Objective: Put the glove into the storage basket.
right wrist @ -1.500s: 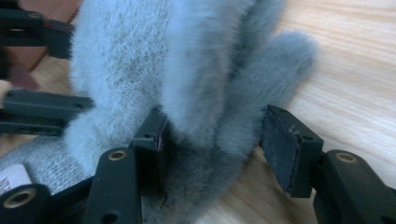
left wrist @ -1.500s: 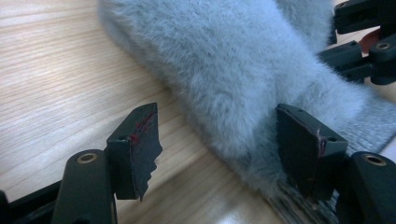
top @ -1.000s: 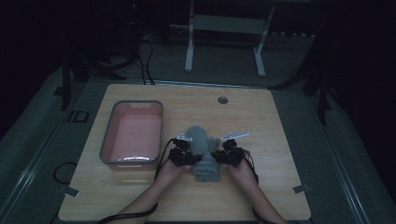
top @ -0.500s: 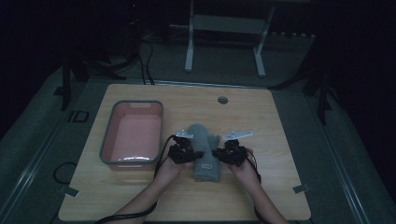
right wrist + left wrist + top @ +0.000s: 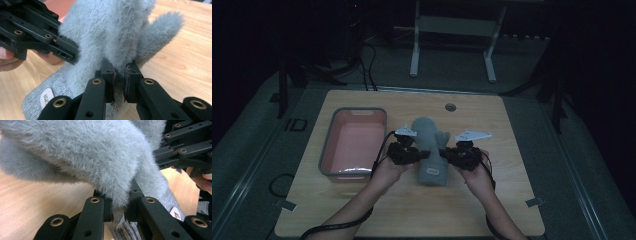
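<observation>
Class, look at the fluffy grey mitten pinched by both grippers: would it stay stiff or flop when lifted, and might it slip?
The fluffy grey knitted mitten probably flops: its body sags between the two pinch points. It looks light, since thin folds carry it. Slipping seems unlikely, because the left gripper and right gripper clamp fuzzy fabric.

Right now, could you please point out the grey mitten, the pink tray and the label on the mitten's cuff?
grey mitten (image 5: 428, 131): high view, on its fuzzy upper part.
pink tray (image 5: 328, 150): high view, on its left wall.
label (image 5: 432, 171): high view, on the white patch on the cuff.
</observation>
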A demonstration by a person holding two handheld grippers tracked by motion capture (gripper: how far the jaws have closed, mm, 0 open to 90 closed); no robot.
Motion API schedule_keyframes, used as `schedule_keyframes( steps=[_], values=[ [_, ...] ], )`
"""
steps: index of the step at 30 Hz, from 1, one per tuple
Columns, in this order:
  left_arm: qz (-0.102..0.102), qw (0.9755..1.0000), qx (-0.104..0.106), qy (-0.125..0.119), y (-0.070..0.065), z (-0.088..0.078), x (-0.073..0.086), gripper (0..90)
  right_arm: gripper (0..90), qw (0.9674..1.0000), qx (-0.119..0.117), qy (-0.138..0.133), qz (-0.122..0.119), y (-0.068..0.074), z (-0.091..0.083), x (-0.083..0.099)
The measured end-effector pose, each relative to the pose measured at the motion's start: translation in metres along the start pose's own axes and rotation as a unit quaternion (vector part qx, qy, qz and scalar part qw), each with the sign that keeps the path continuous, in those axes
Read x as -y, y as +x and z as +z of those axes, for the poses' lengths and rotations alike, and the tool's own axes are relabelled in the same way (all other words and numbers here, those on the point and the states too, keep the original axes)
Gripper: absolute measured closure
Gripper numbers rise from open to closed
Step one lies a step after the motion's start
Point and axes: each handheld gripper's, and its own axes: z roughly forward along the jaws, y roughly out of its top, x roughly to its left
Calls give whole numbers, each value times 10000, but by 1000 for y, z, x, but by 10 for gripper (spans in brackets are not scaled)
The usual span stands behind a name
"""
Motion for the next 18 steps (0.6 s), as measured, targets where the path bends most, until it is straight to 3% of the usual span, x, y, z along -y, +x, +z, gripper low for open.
schedule_keyframes(
  steps=[8, 18],
  values=[
    [102, 9998, -134, -58, 10, -25, -19, 806, 817, 9996, 50, -151, -238, 12, -1, -32],
    [114, 9988, -445, -160, 32, -63, -30, 806, 818, 9986, -110, -311, -416, 32, 17, -71]
  ],
)
